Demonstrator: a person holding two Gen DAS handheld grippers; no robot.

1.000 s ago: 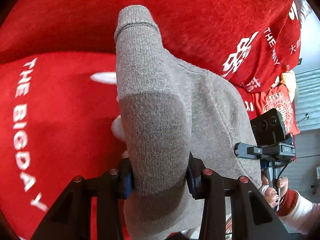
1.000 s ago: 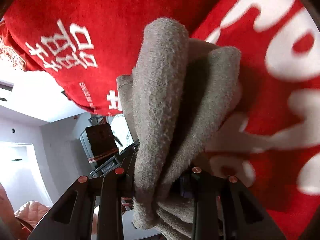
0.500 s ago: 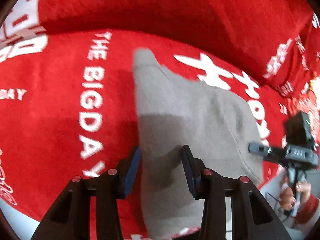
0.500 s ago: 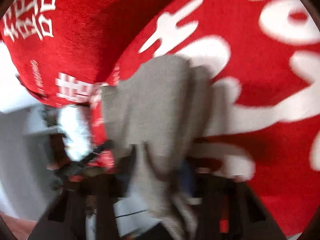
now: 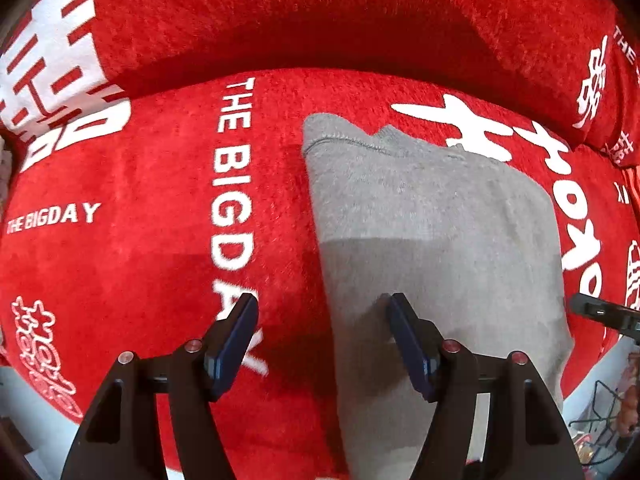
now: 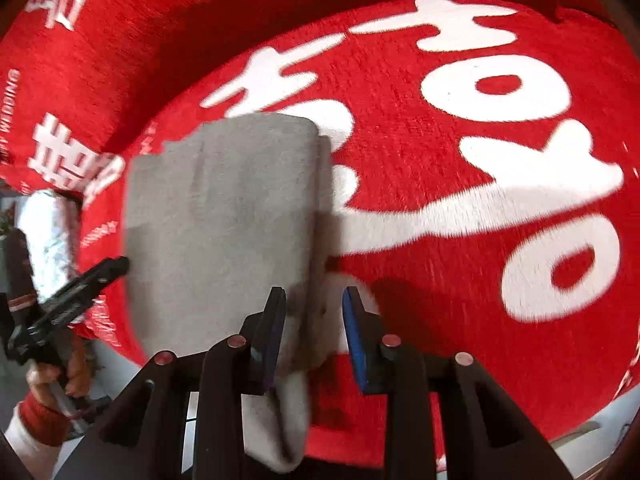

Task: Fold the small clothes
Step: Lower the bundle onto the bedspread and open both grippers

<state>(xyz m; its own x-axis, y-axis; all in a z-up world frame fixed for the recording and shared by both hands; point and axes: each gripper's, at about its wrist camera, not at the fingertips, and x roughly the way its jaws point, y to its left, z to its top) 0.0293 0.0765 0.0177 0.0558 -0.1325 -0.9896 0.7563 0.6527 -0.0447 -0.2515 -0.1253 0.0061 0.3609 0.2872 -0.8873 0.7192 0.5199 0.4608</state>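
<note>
A small grey knit garment lies folded flat on a red plush seat cover with white lettering. My left gripper is open above the garment's left edge, its right finger over the cloth, its left finger over the red cover. In the right wrist view the same garment lies flat. My right gripper is open, straddling the garment's right edge, not gripping it. The other gripper's tip shows at the right edge of the left wrist view and, hand-held, at the left of the right wrist view.
The red cover rises into a backrest behind the seat. The seat's front edge runs along the bottom of both views, with pale floor beyond. A wire rack stands at the lower right.
Both grippers held the garment raised one second ago. They lowered it onto the seat, opened and let it go; it now lies flat and both grippers have drawn back.
</note>
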